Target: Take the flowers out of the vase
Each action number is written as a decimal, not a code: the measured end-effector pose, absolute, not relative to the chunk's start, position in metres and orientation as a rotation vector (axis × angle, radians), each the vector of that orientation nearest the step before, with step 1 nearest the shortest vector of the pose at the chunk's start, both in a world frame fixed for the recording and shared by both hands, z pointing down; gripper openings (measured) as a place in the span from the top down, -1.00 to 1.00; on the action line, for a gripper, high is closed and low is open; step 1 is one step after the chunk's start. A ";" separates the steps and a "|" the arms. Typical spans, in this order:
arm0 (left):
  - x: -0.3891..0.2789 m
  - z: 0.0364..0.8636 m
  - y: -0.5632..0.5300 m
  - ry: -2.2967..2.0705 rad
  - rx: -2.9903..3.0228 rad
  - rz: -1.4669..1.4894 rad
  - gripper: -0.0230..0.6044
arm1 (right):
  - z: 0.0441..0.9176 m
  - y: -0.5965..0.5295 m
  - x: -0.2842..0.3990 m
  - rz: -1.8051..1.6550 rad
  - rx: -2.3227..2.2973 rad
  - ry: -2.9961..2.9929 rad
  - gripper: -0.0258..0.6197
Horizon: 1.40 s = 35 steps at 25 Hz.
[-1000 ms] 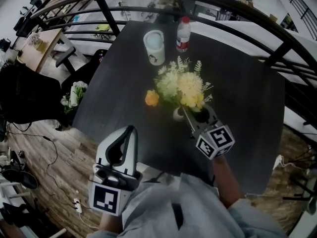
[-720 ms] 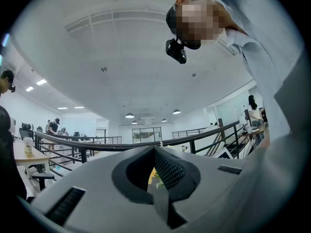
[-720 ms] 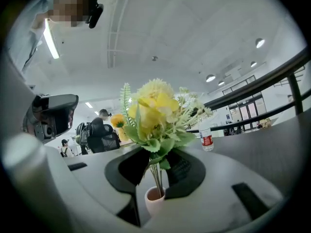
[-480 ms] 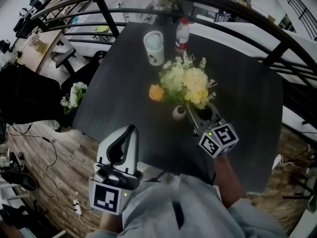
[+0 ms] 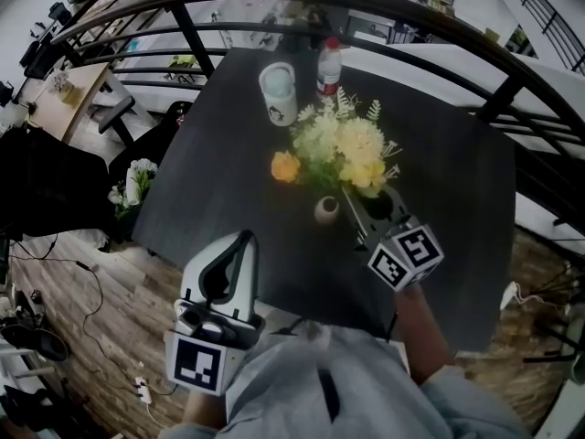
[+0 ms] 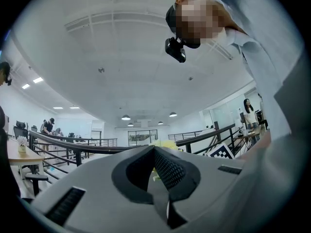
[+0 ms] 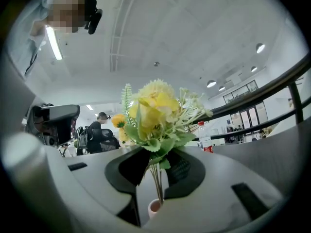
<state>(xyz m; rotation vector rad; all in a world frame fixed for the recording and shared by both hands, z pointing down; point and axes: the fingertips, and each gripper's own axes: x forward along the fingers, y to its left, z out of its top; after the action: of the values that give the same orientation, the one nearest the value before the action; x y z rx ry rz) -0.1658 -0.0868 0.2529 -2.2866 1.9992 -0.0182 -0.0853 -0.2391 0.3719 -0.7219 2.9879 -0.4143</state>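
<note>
A bunch of yellow and pale green flowers [image 5: 343,149] stands over a small white vase [image 5: 326,210] on the dark table [image 5: 219,172]. An orange bloom [image 5: 285,165] sticks out to its left. My right gripper [image 5: 349,199] is shut on the thin stems [image 7: 158,181] just above the vase mouth [image 7: 153,208]; the stem ends still reach into it. The yellow heads [image 7: 153,106] rise above the jaws. My left gripper [image 5: 242,238] hangs near the table's front edge, shut with nothing in it, well left of the vase.
At the table's far side stand a white cup [image 5: 277,92] and a plastic bottle [image 5: 329,65]. Black railings [image 5: 439,26] curve round the table. A second pot of white flowers [image 5: 135,179] sits on the floor to the left.
The right gripper has risen with the stems in it. The bunch sits higher over the vase than a second ago. The left gripper has stayed where it was.
</note>
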 end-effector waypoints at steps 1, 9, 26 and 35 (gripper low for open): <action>-0.165 0.252 -0.087 1.994 -2.289 -0.015 0.93 | 0.369 -0.239 -0.084 -0.414 -0.722 2.984 0.65; -0.161 0.248 -0.091 1.954 -2.304 0.010 0.93 | 0.349 -0.241 -0.081 -0.386 -0.729 2.952 0.65; -0.156 0.244 -0.106 1.861 -2.363 0.033 0.93 | 0.314 -0.251 -0.072 -0.364 -0.786 2.854 0.65; -0.152 0.252 -0.108 1.817 -2.413 0.050 0.93 | 0.300 -0.255 -0.061 -0.349 -0.835 2.806 0.67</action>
<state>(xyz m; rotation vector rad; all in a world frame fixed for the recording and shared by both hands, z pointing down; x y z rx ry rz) -0.1518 -0.1085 0.2519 -2.4125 1.8174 0.0495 -0.0606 -0.2550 0.2996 -0.8354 2.8055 -0.3485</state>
